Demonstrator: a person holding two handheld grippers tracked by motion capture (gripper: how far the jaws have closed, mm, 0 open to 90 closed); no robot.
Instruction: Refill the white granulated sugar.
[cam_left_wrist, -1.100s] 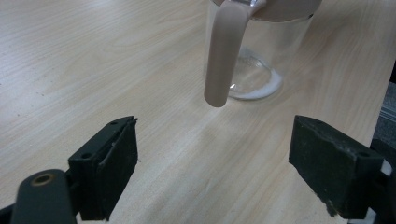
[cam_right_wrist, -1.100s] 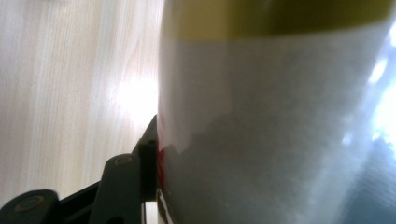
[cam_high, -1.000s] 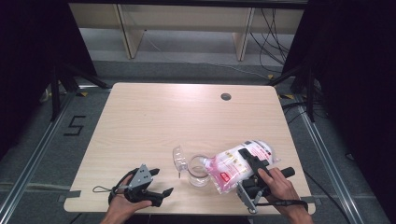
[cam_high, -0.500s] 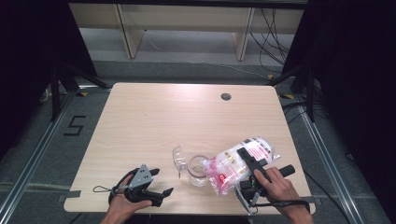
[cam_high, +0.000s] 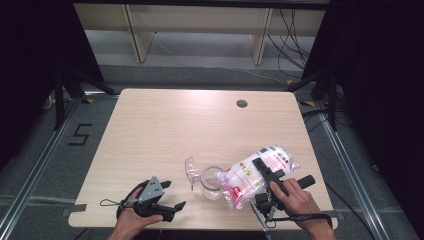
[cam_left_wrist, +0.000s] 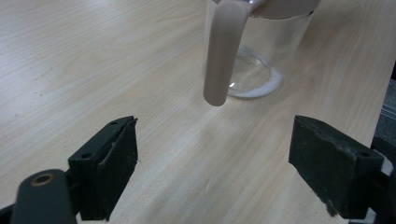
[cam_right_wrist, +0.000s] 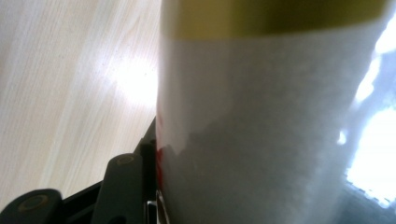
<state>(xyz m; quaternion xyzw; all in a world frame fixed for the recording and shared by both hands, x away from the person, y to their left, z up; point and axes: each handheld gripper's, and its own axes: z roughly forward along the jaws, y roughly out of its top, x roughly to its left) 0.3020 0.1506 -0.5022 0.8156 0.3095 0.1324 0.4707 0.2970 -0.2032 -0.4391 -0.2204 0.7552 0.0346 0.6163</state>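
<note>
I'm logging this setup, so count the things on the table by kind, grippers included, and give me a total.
Clear glass jugs: 1
Clear lids: 1
Plastic bags with white contents: 1
Handheld grippers, left gripper and right gripper: 2
Total: 5

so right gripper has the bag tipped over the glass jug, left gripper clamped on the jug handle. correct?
Not quite. The left gripper is open and short of the jug handle, as the left gripper view shows. The right gripper does hold the bag tipped at the glass jug.
</note>
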